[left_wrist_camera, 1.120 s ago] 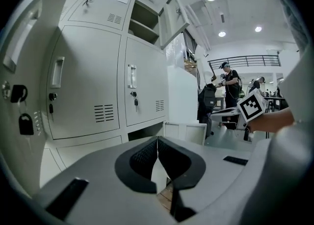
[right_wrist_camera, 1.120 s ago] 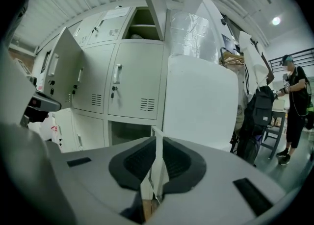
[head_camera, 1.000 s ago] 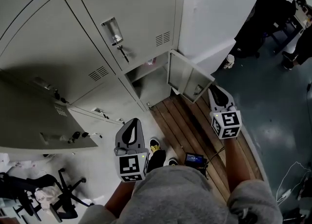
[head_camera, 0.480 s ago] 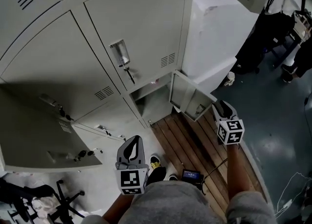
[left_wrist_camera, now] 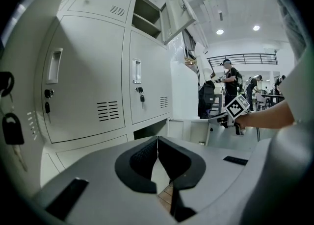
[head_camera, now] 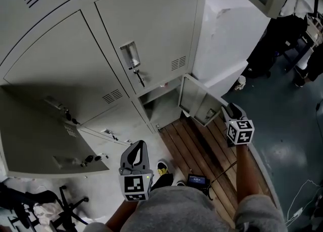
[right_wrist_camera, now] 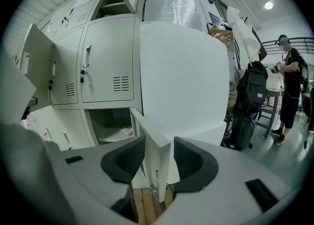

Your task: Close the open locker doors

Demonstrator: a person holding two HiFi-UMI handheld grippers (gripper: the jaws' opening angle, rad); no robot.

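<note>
Head view: your right tongs (head_camera: 231, 110) sit at the free edge of the low locker door (head_camera: 196, 99), which stands swung out over the wooden slats (head_camera: 199, 147). The left tongs (head_camera: 135, 151) hang near your body.

Left gripper view: those tongs are pressed together, holding nothing.

Right gripper view: the door's edge stands between the jaws as they spread — no pad presses it. It looks like thin painted sheet metal — stiff, light, slick. Push at that outer edge, far from the hinge.
</note>
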